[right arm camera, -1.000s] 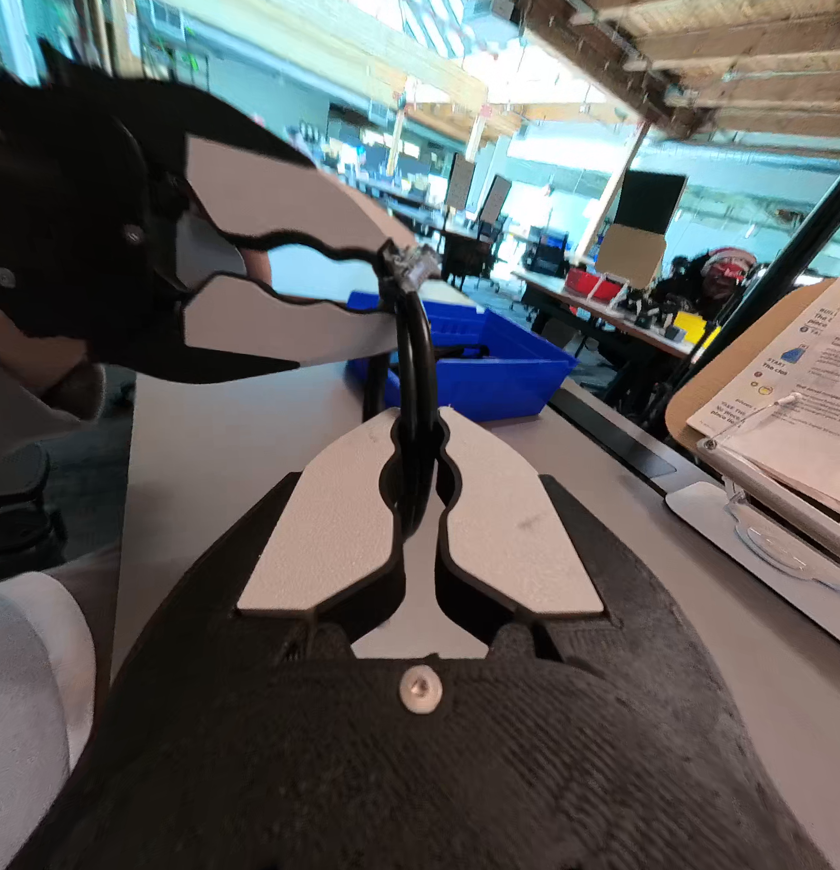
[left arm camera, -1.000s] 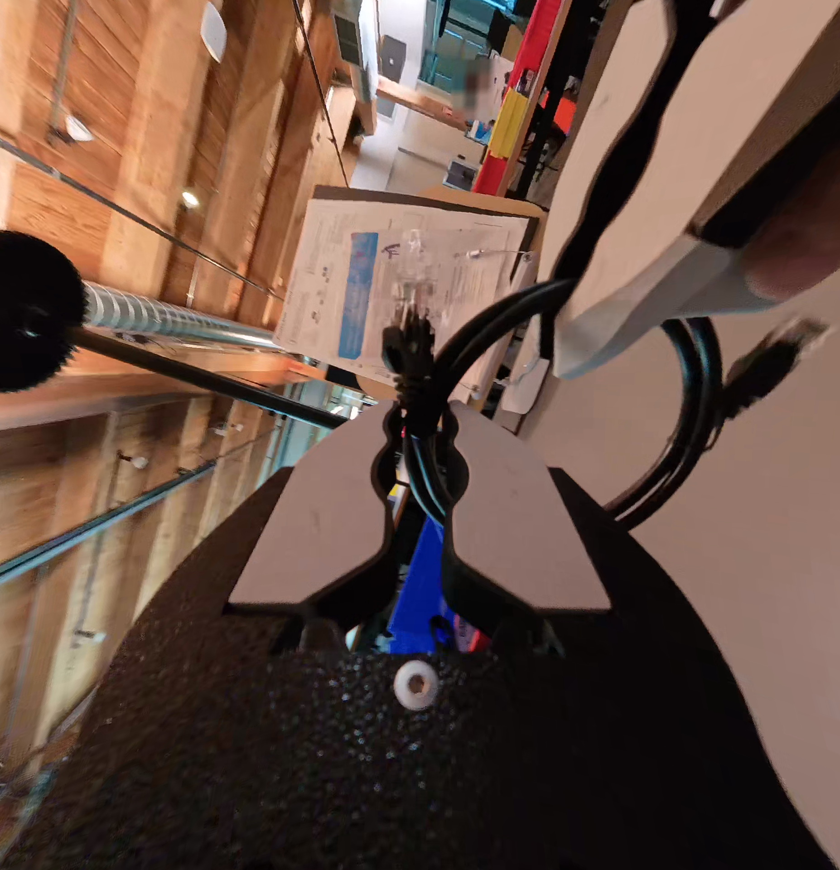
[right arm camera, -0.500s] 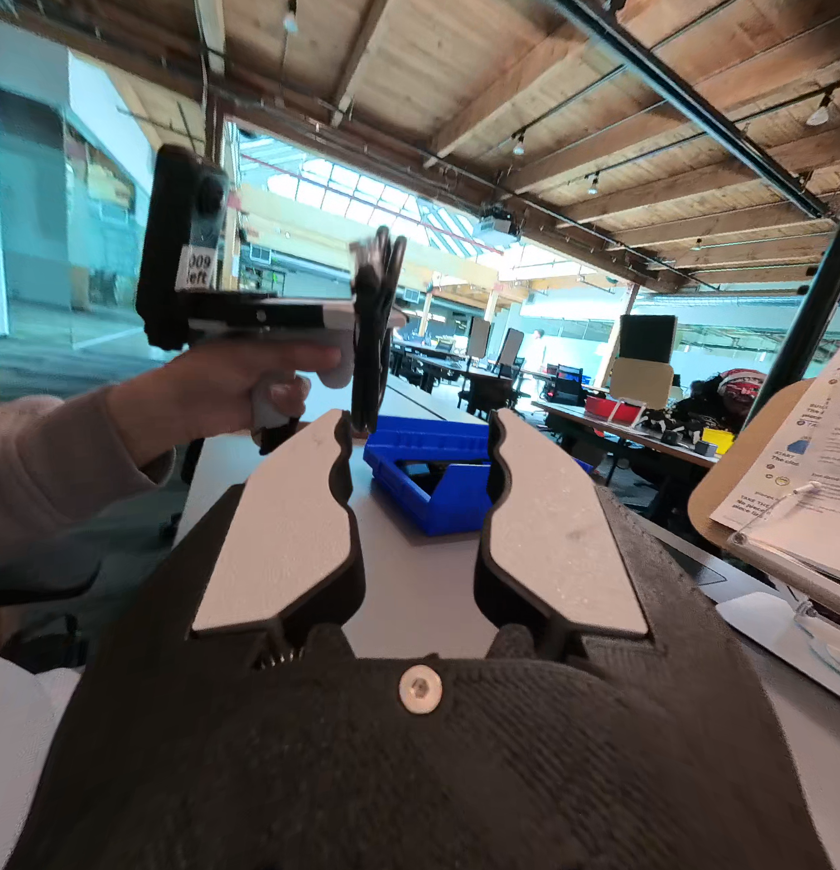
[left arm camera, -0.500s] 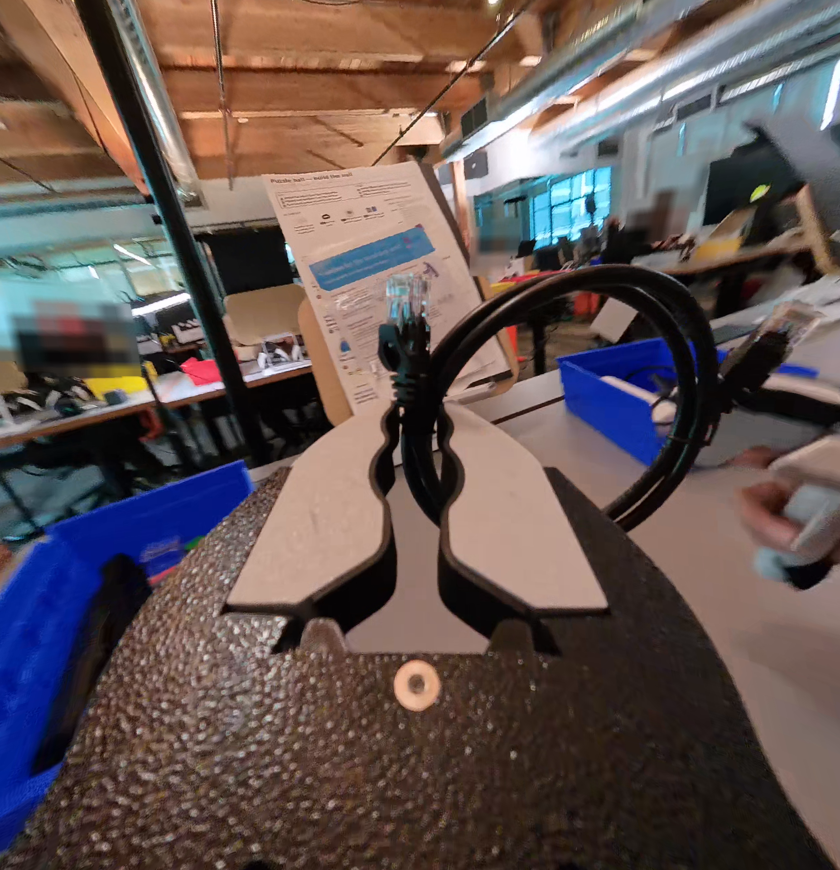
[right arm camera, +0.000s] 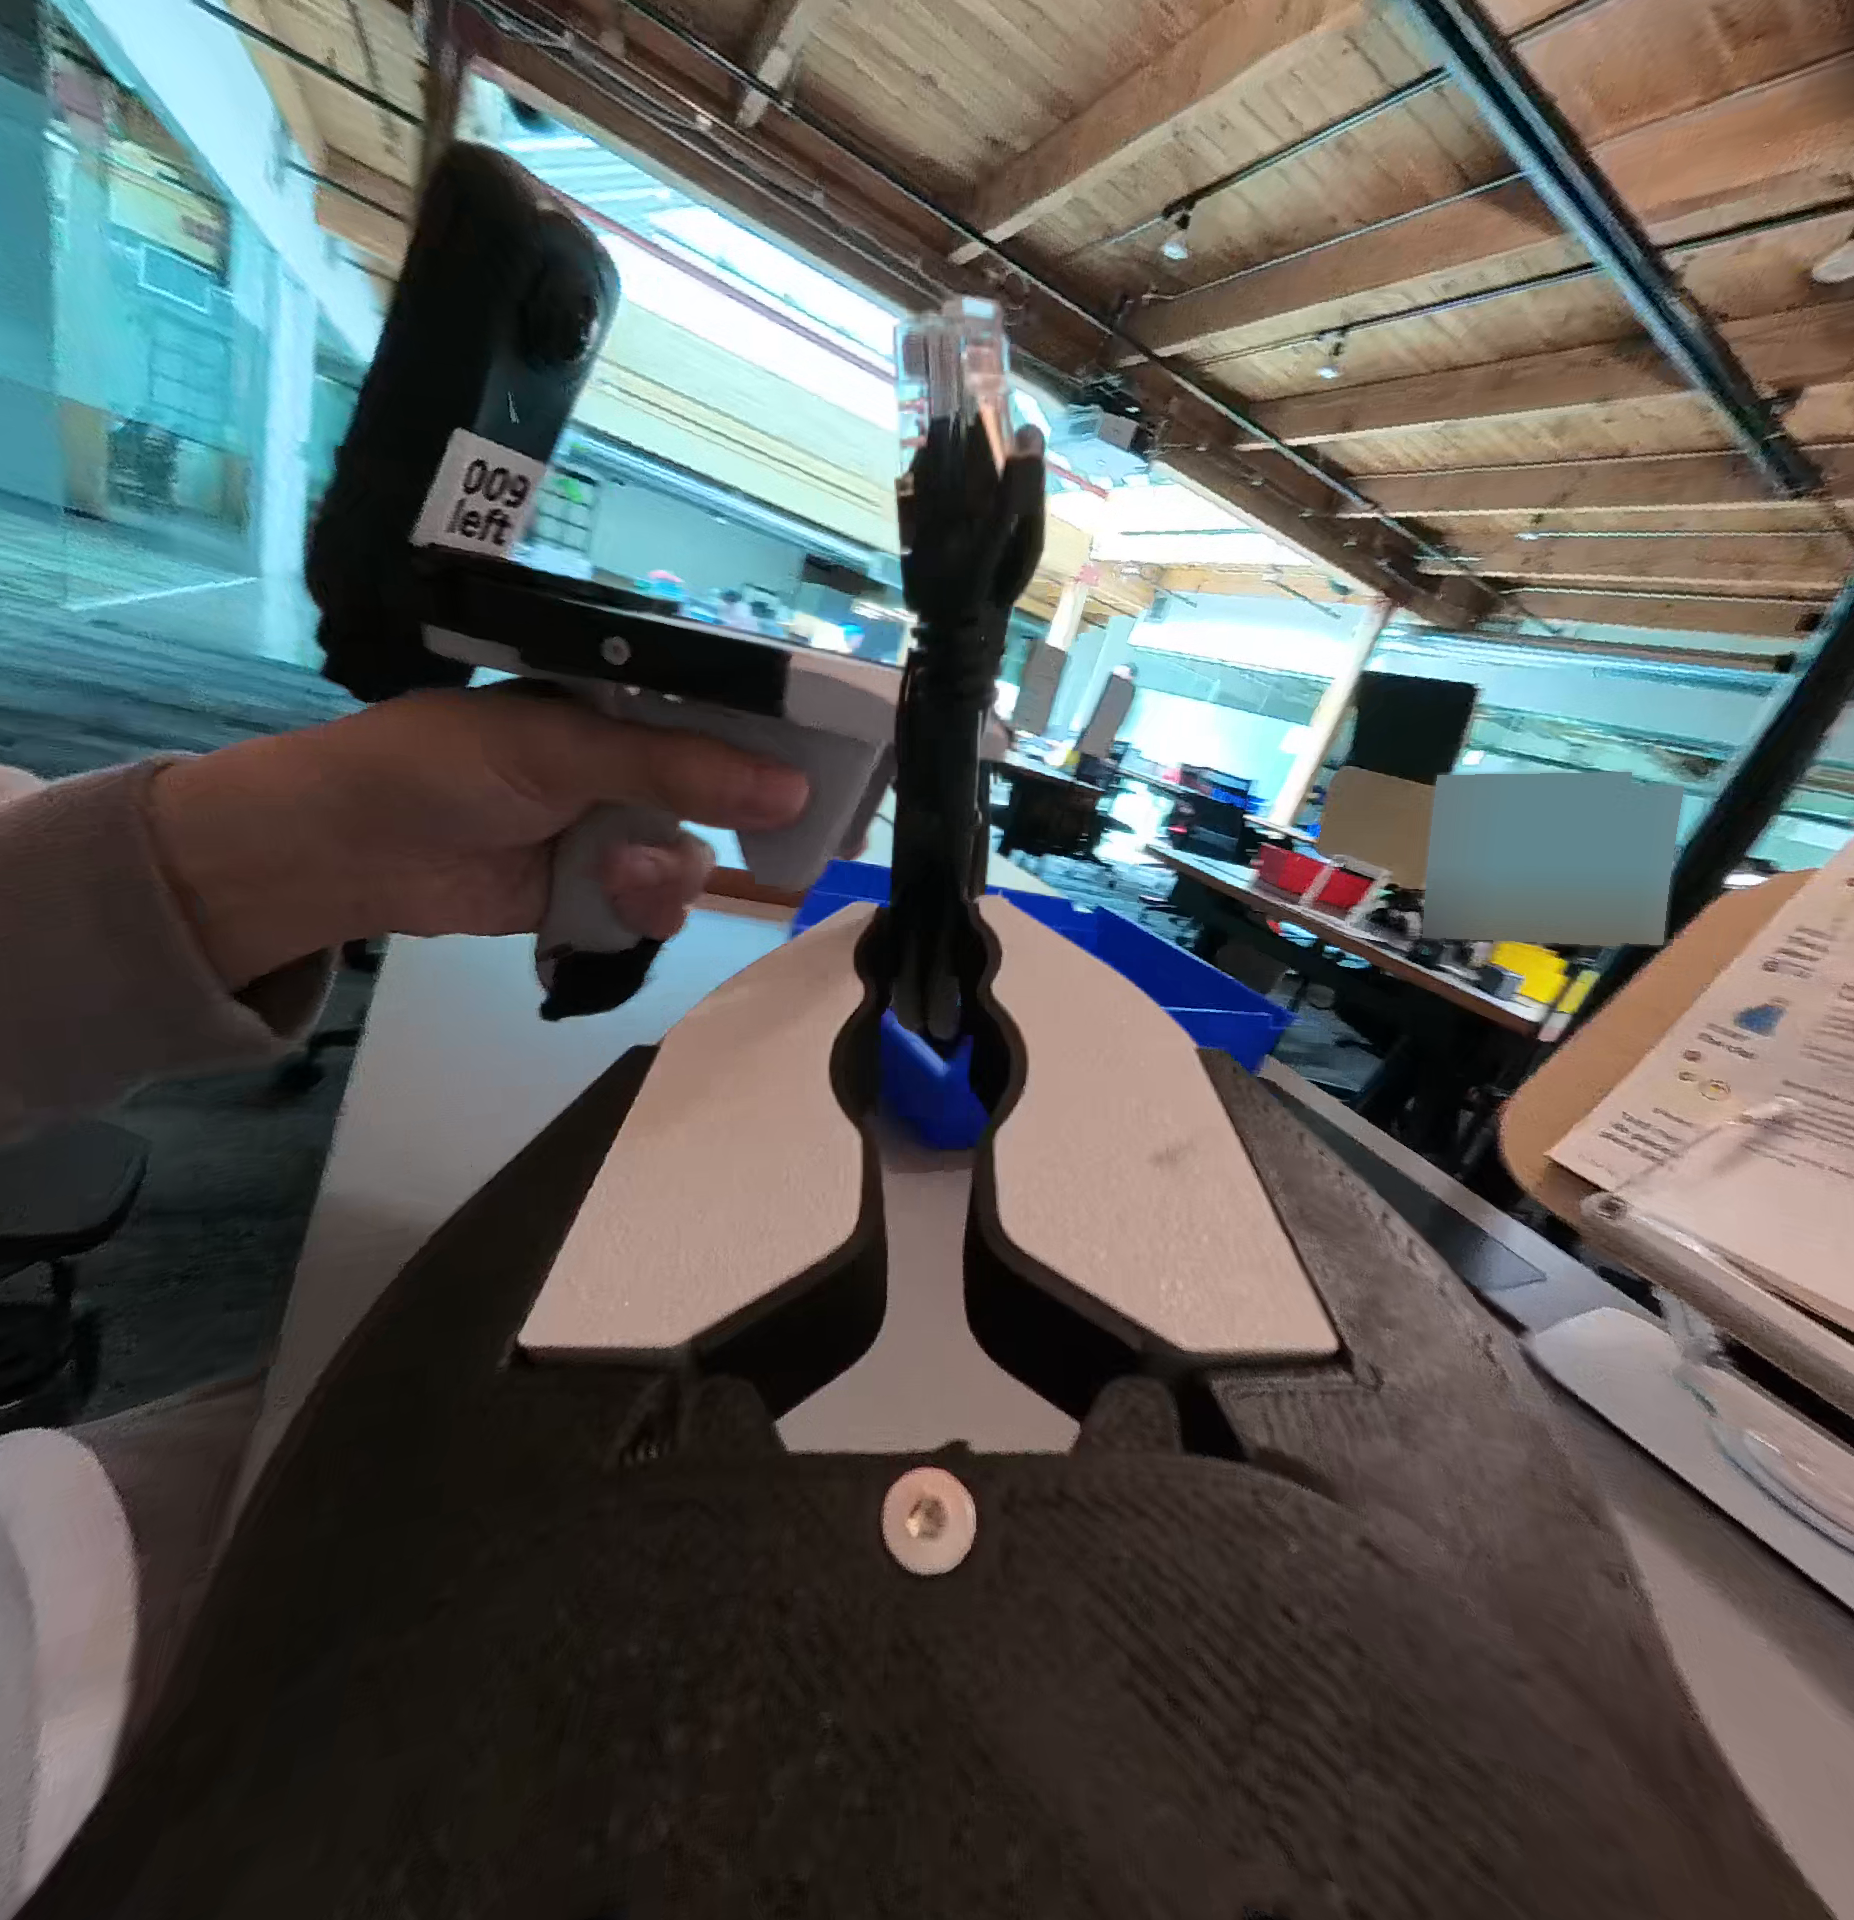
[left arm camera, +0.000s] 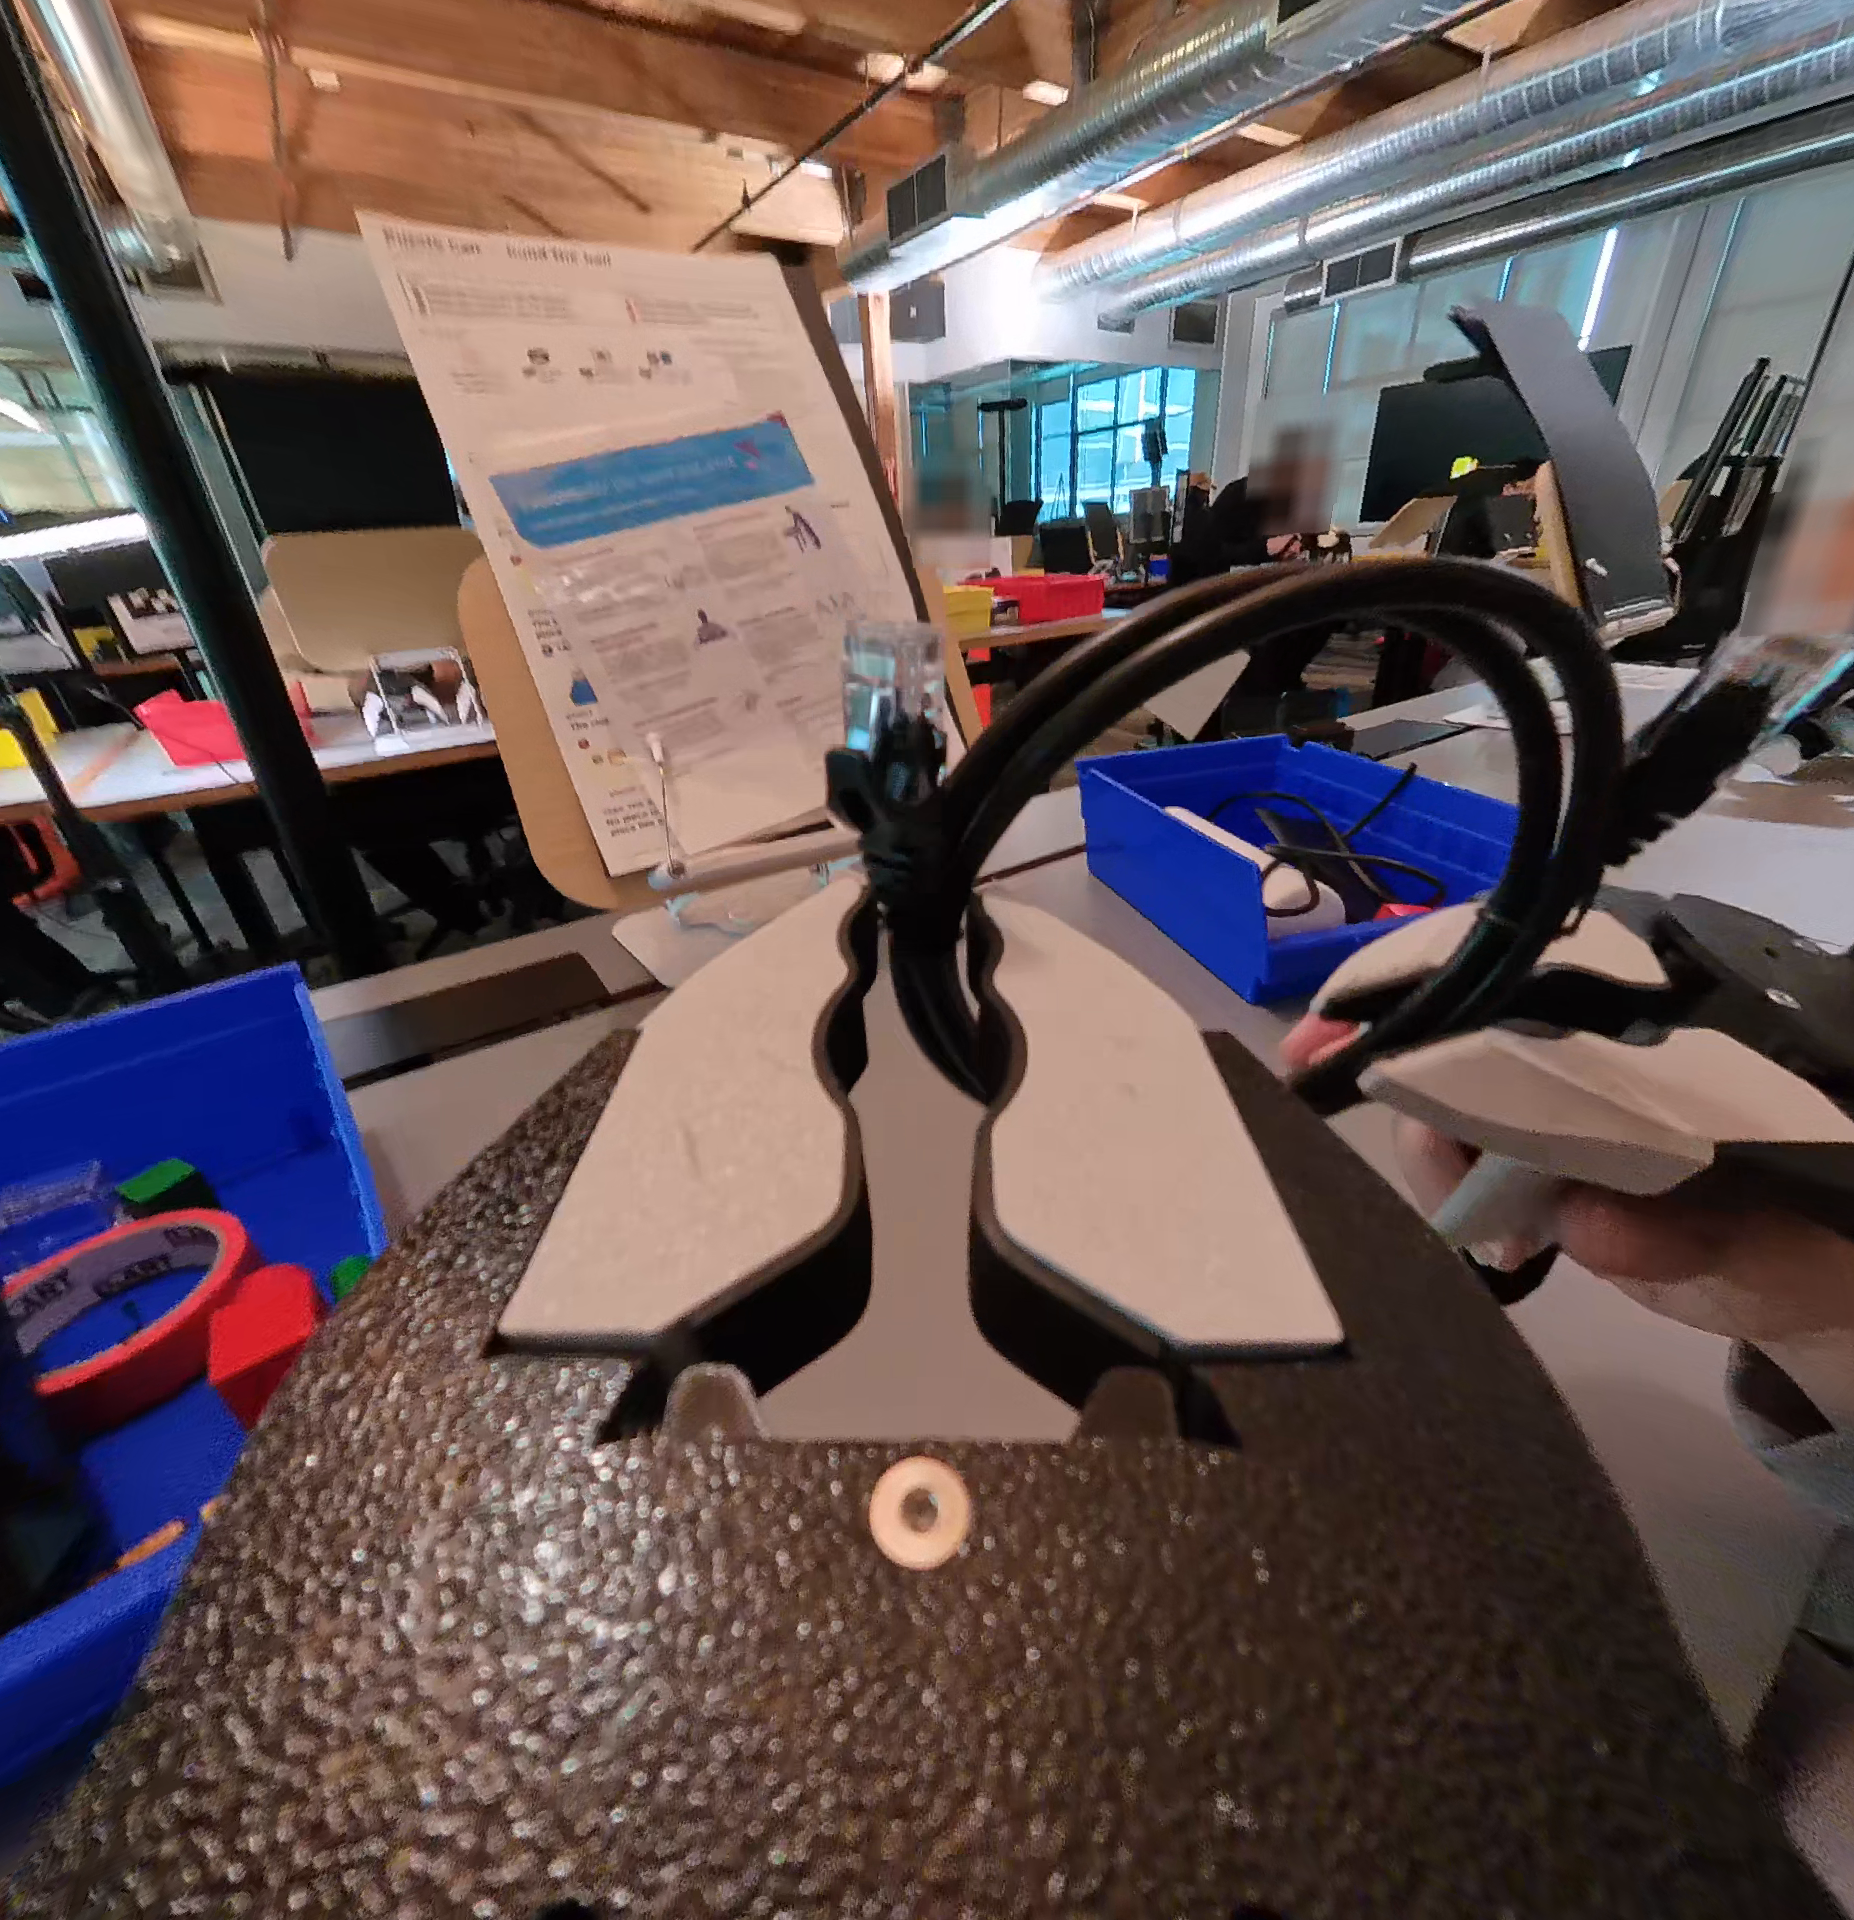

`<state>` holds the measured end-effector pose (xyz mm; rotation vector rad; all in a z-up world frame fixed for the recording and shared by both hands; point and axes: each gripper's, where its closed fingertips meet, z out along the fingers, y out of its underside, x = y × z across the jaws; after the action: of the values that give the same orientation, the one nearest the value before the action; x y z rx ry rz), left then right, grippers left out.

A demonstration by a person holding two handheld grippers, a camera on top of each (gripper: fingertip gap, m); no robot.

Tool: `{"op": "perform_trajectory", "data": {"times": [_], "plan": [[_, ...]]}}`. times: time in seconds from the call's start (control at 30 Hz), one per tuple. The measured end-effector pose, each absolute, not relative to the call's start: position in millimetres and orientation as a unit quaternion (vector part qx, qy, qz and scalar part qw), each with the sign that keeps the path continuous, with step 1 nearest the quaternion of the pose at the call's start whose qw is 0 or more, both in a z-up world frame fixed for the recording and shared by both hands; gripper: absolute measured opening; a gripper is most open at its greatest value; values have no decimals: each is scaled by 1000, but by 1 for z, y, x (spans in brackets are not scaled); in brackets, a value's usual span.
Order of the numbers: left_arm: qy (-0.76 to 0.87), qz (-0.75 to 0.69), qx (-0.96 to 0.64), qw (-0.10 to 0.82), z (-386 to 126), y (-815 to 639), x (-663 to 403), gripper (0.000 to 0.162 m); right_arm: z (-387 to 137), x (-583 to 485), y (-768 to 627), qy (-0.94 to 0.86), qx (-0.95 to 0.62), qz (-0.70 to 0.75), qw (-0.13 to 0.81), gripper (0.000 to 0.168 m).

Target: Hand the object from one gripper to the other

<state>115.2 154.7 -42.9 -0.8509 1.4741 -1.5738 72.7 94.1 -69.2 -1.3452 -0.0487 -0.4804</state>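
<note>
A coiled black cable [left arm camera: 1318,587] with a clear plug [left arm camera: 892,675] stands up from my left gripper [left arm camera: 918,914], which is shut on the tied part of the coil. My right gripper [left arm camera: 1338,1049] comes in from the right, and its fingers close on the far side of the loop. In the right wrist view, the right gripper [right arm camera: 928,935] is shut on the cable [right arm camera: 954,582], and the plug [right arm camera: 949,353] points up. The left gripper [right arm camera: 861,758], held in a hand, reaches the cable from the left at a higher point.
A blue bin [left arm camera: 1193,862] with a white item and wires sits at the right on the grey table [left arm camera: 1629,1403]. Another blue bin [left arm camera: 175,1049] at the left holds a red tape roll [left arm camera: 123,1309]. A sheet on a stand [left arm camera: 653,540] and a black pole [left arm camera: 164,499] stand behind. Some 8 cm of space lies between my two pairs of fingers.
Half a second ago the right gripper was open and apart from the cable; now it has moved in and shut on the loop. The left gripper has kept its hold throughout.
</note>
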Motion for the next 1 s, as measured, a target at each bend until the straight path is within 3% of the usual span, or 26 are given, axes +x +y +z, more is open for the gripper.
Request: {"op": "perform_trajectory", "data": {"times": [0.17, 0.3, 0.47, 0.53, 0.57, 0.73, 0.9, 1.0], "plan": [[594, -632, -347, 357, -48, 139, 114, 60, -63, 104, 76, 35, -608, -377, 698, 12], [617, -672, -284, 294, -42, 90, 88, 53, -68, 111, 76, 24, -620, -442, 647, 12], [639, -653, -276, 299, -53, 69, 85, 44, -76, 96, 93, -33, -640, -447, 624, 12], [628, -656, -282, 309, -52, 75, 88, 17, -76, 92, 96, -43, -639, -440, 629, 12], [630, -662, -267, 305, -51, 75, 86, 17, -76, 89, 97, -47, -641, -426, 637, 12], [665, -687, -161, 243, -48, 73, 66, 15, -75, 86, 88, -22, -634, -281, 720, 42], [685, -713, -37, 143, -44, 80, 28, 14, -73, 79, 80, 39, -623, -25, 781, 87], [703, -699, 18, 134, -53, 89, 16, 14, -51, 66, 67, 35, -547, 97, 831, 77]]}}
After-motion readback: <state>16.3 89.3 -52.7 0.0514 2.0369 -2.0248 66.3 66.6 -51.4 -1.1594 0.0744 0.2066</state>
